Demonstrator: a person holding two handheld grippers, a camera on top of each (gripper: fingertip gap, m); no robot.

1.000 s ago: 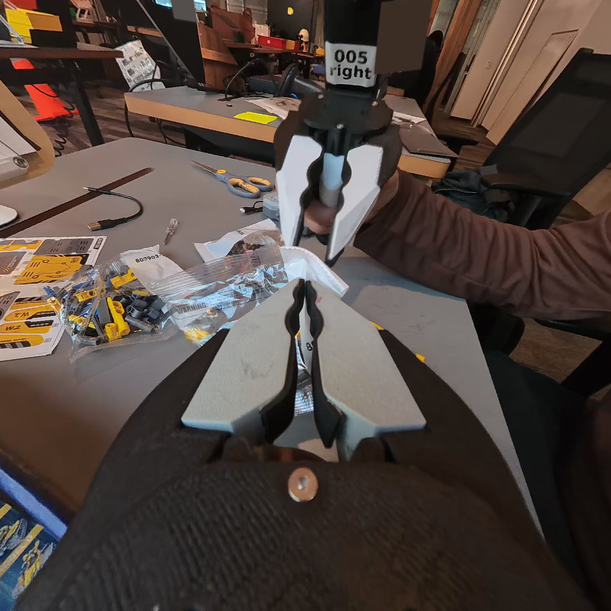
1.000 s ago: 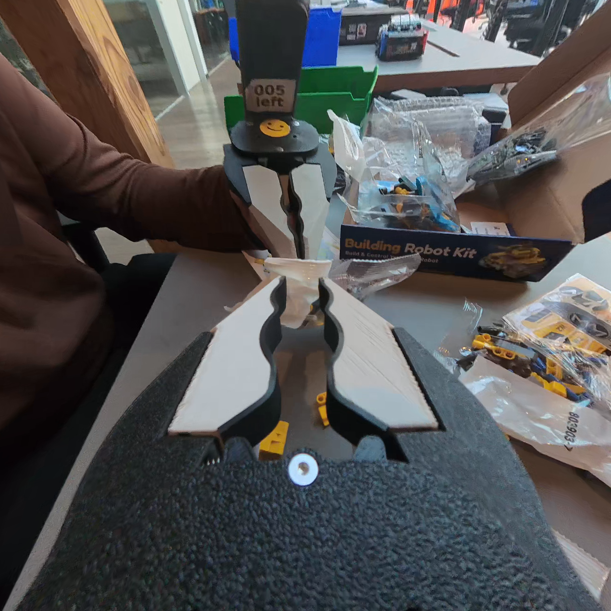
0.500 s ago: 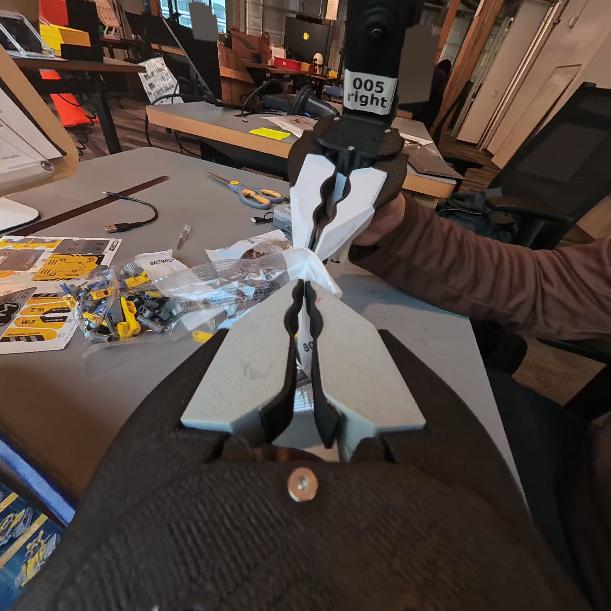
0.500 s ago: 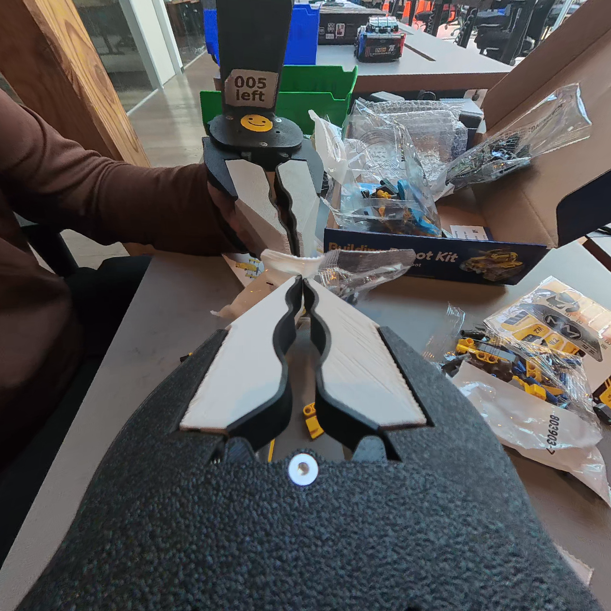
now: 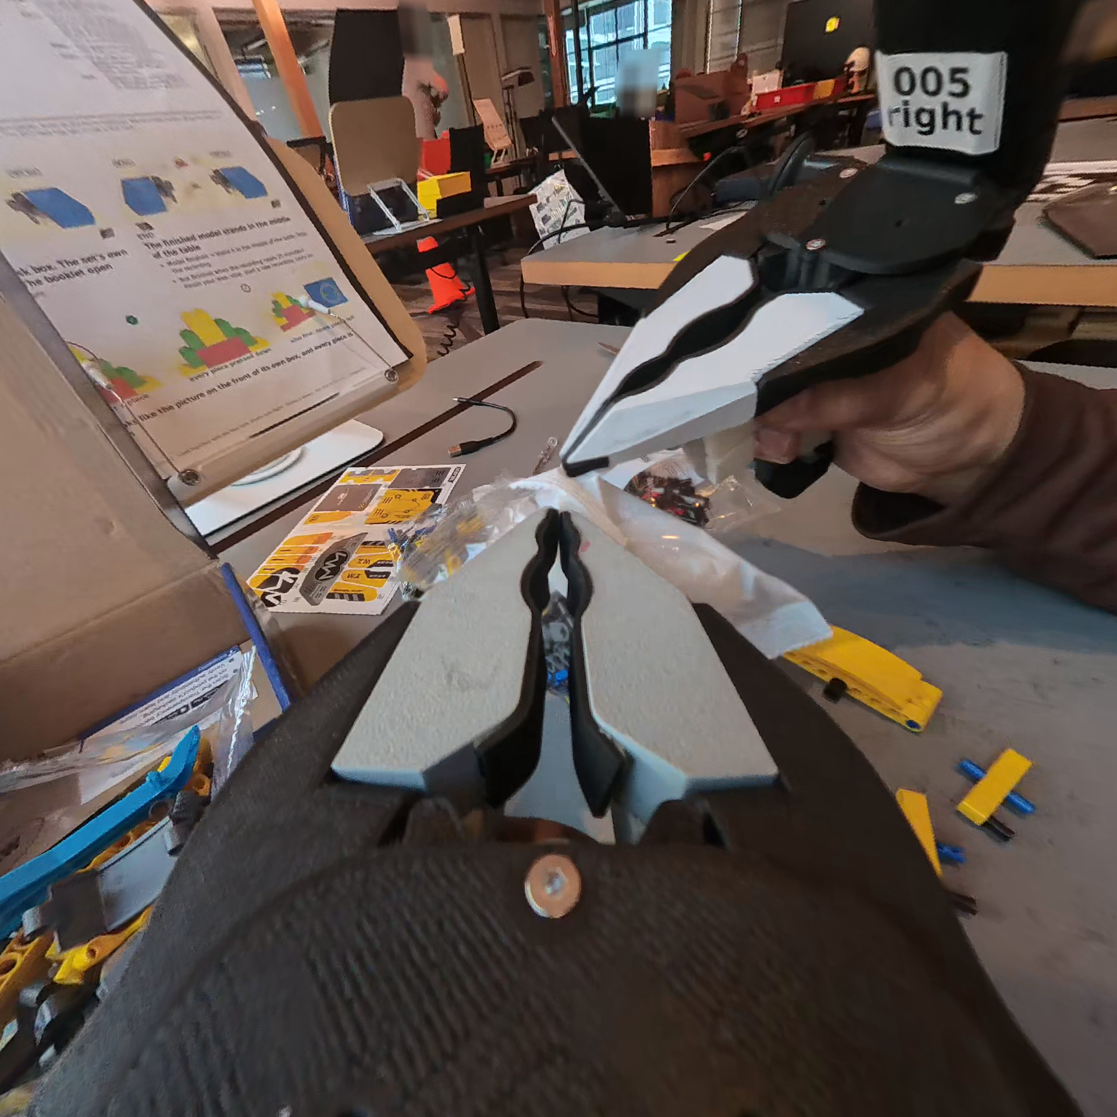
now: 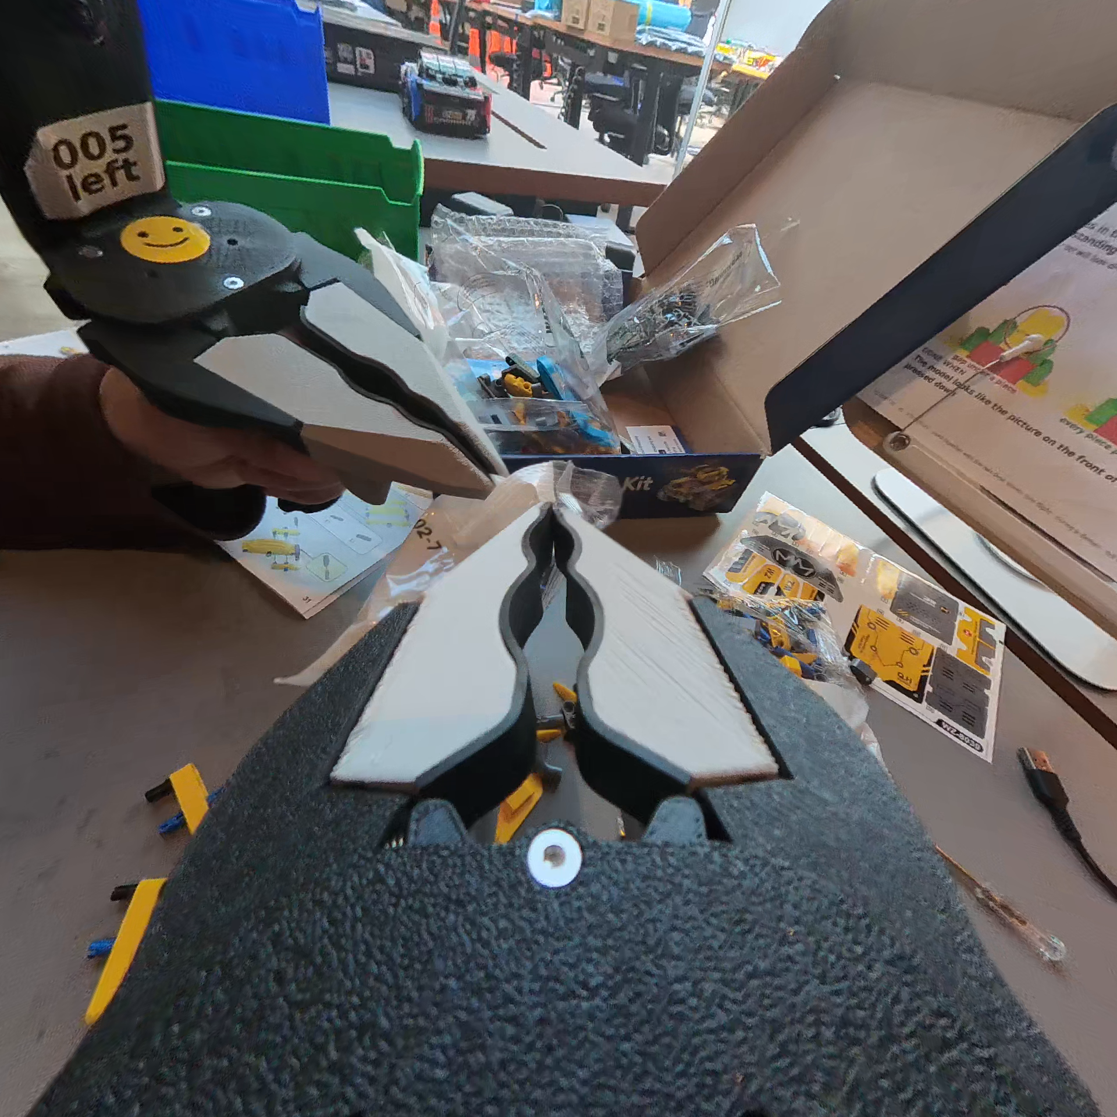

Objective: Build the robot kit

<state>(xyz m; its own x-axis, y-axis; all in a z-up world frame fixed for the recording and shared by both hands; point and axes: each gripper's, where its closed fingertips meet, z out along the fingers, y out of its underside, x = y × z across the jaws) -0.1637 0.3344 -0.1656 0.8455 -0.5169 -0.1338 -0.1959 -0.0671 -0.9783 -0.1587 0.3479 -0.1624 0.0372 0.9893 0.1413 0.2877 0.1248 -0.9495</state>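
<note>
A clear and white plastic bag of small parts (image 5: 695, 562) hangs between both grippers above the grey table (image 5: 997, 634). My left gripper (image 5: 557, 514) is shut on the bag's upper edge. My right gripper (image 6: 553, 506) is shut on the same bag (image 6: 411, 568), right beside the left one. In the left wrist view the right gripper (image 5: 574, 466) comes in from the upper right, tip against the bag. In the right wrist view the left gripper (image 6: 494, 479) comes in from the upper left. Loose yellow pieces (image 5: 864, 677) lie on the table under the bag.
An open cardboard box (image 6: 846, 242) holds more bags of parts. A sticker sheet (image 6: 876, 622), a booklet (image 6: 326, 550), a USB cable (image 6: 1052, 792) and small yellow and blue pieces (image 6: 187, 792) lie around. An instruction sheet on a stand (image 5: 181, 272) rises at the left. Less than 4 cm separates the two grippers' tips.
My right gripper went from open to shut on the bag. Both grippers then swung toward the box and stand with the bag between them. More loose pieces show on the table.
</note>
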